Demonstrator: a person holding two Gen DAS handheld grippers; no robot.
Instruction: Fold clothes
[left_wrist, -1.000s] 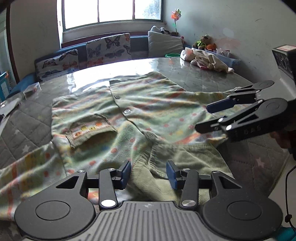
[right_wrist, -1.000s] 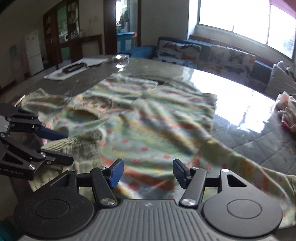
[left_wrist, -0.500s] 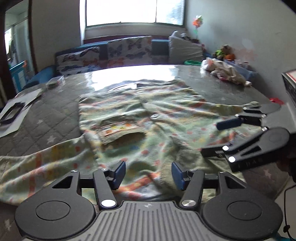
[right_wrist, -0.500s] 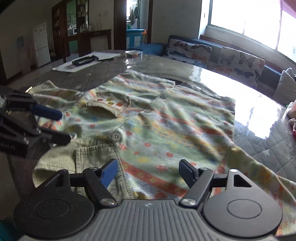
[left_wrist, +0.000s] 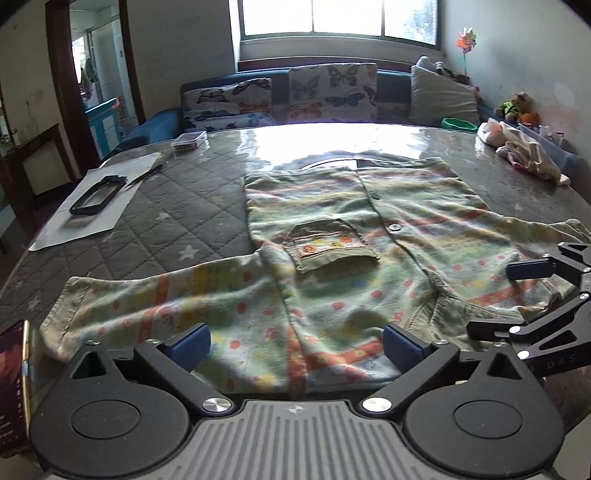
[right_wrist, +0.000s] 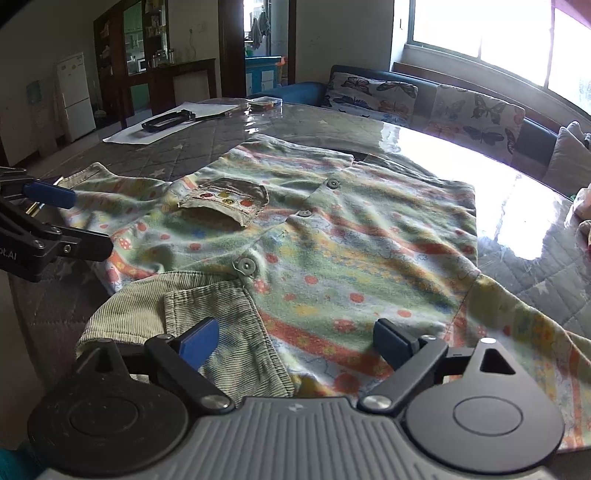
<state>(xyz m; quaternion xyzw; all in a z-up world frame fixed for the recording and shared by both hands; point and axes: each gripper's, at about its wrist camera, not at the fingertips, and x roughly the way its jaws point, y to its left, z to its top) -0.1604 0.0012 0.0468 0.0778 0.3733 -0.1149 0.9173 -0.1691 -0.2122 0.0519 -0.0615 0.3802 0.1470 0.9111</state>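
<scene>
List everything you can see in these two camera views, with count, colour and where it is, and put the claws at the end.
shirt: one, pale green with orange and yellow print, spread flat on the table, collar at the near edge
chest pocket: one, olive with a printed band, on the shirt front
table: one, grey quilted cover with stars
paper sheet: one, white, far left of table
black frame: one, lying on the paper
small box: one, dark, far table edge
cloth pile: one, cream, far right of table
butterfly cushions: two, on the blue sofa
left claw: open, above the shirt's left shoulder
right claw: open, above the collar
</scene>
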